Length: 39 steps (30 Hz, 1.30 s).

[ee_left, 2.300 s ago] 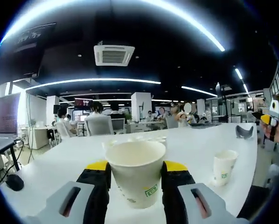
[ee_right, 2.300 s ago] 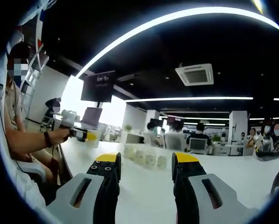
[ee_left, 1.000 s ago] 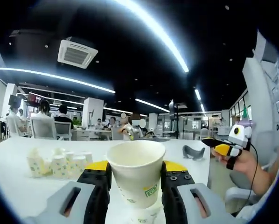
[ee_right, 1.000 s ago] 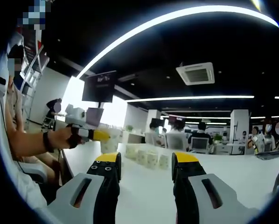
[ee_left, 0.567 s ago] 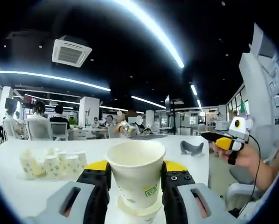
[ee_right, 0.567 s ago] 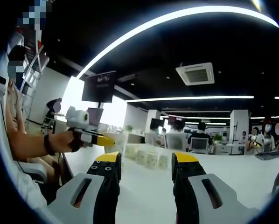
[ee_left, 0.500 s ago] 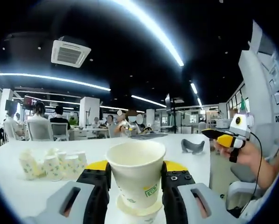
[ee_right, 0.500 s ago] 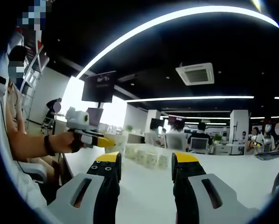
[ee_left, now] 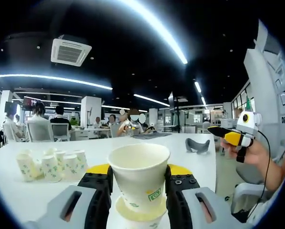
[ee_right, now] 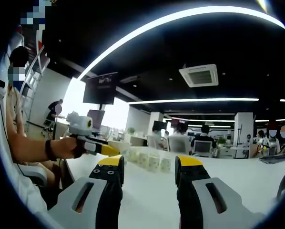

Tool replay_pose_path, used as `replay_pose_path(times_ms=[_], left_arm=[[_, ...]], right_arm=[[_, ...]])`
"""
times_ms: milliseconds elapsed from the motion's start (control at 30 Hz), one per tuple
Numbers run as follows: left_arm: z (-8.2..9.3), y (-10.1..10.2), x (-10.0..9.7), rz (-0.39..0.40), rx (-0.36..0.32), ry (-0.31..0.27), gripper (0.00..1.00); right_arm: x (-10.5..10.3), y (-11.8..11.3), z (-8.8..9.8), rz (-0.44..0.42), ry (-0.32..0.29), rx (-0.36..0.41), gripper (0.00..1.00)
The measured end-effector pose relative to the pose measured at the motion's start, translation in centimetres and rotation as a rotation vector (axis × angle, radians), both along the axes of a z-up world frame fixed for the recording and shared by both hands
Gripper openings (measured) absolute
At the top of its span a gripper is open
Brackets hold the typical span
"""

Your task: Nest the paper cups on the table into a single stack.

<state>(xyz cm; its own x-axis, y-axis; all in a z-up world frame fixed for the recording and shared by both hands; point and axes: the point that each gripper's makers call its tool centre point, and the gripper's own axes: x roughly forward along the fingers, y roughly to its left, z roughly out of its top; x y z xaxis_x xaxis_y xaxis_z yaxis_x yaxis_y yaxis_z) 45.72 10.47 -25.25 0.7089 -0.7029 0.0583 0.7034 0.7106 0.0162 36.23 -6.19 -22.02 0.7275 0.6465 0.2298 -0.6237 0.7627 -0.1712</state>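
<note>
My left gripper is shut on a white paper cup with a green logo, held upright between its yellow-tipped jaws. Directly beneath it shows the rim of a second paper cup, and the held cup's base sits down inside that rim. A cluster of several more paper cups stands on the white table to the left. My right gripper is open above the table with nothing between its jaws. The same cup cluster lies ahead of it, and the left gripper shows in a person's hand at the left.
A grey curved object lies near the table's far right edge. The right gripper hovers in a hand beyond that edge. Seated people, chairs and desks fill the office behind the table. A monitor hangs on the left.
The left gripper swung right with its cup, over a second cup on the table, then lowered it into that cup's rim. The right gripper stayed open and barely moved.
</note>
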Motion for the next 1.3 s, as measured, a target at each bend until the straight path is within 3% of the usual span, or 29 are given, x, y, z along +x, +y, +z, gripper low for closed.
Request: replay_pose_path(times_ms=[933,1100,1300], left_arm=[[-2.5,0.2,0.3,0.027,-0.009,0.012,0.48],[-2.9,0.4,0.5,0.047,-0.011,0.005,0.57],[-3.3,0.7,0.6,0.050,-0.017,0.022,0.62]], right_arm=[[0.1,-0.8,0.1,-0.016,-0.006,0.005,0.45],[0.0,-0.9,0.1,-0.017,-0.006,0.005,0.45],[0.0,-0.8,0.0,-0.013,-0.005,0.005,0.45]])
